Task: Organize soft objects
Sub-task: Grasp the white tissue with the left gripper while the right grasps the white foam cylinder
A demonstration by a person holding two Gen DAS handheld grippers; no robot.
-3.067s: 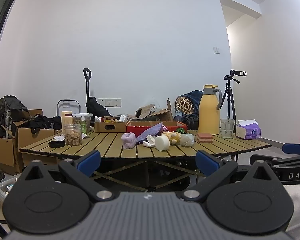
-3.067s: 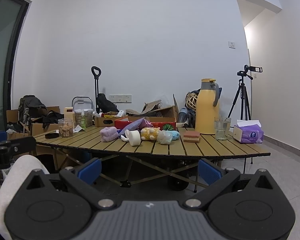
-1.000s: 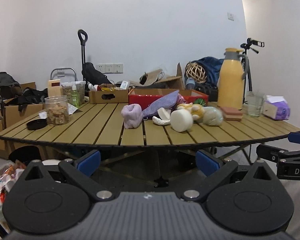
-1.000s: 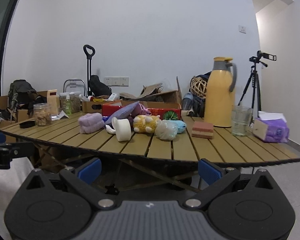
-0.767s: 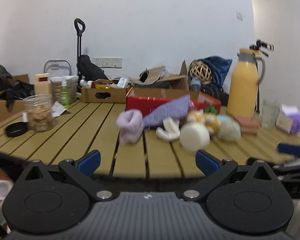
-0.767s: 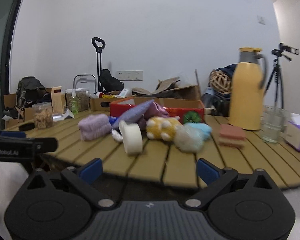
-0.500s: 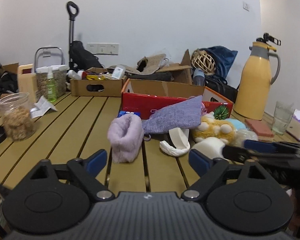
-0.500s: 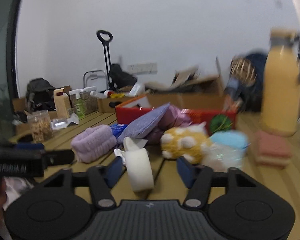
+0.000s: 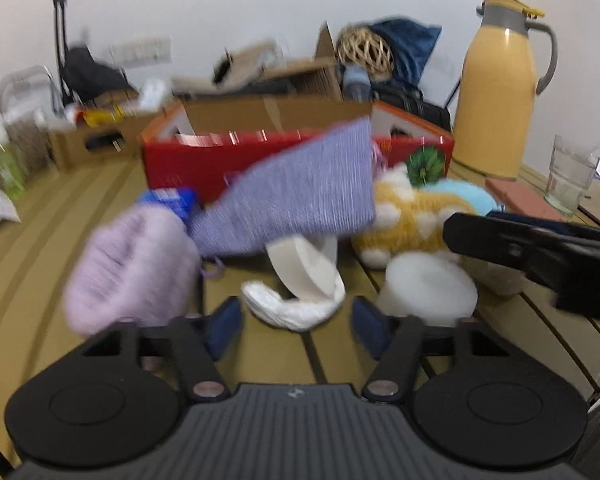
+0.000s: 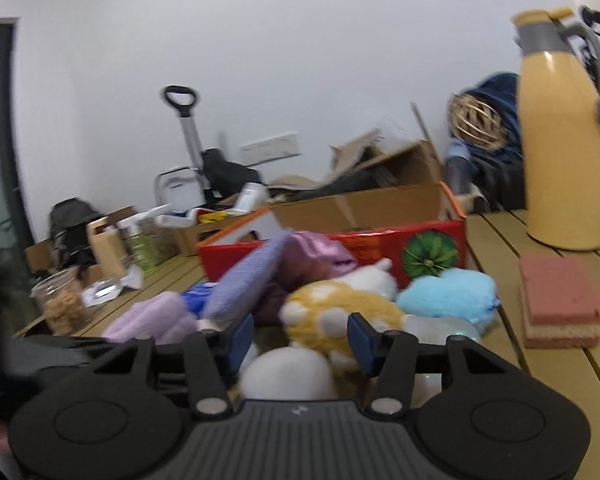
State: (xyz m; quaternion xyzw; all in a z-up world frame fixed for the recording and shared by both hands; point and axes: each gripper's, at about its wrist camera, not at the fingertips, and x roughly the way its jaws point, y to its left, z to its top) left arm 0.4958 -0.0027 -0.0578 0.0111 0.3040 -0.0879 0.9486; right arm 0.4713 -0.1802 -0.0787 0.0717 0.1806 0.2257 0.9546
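Soft things lie heaped on the slatted table in front of a red box (image 9: 260,160): a lilac fuzzy roll (image 9: 132,264), a purple knit pouch (image 9: 300,204), a yellow plush (image 9: 404,216), a blue plush (image 10: 448,292) and a white foam roll (image 9: 428,288). My left gripper (image 9: 296,330) hangs low over the table with its jaws closing. A crumpled white piece (image 9: 292,312) and a tape roll (image 9: 304,268) lie just ahead between the pads, untouched. My right gripper (image 10: 300,338) is half open above the foam roll (image 10: 288,372), facing the yellow plush (image 10: 340,304).
A yellow flask (image 10: 560,152), a glass (image 9: 572,176) and a pink sponge (image 10: 560,304) stand on the table to the right. A jar (image 10: 62,304), bottles and a cardboard tray sit at the left. One of my right gripper's fingers (image 9: 500,236) crosses the left wrist view.
Both grippers have come in from beyond the table edge to right over the heap. Both pairs of jaws have narrowed. The left wrist view now tilts further down.
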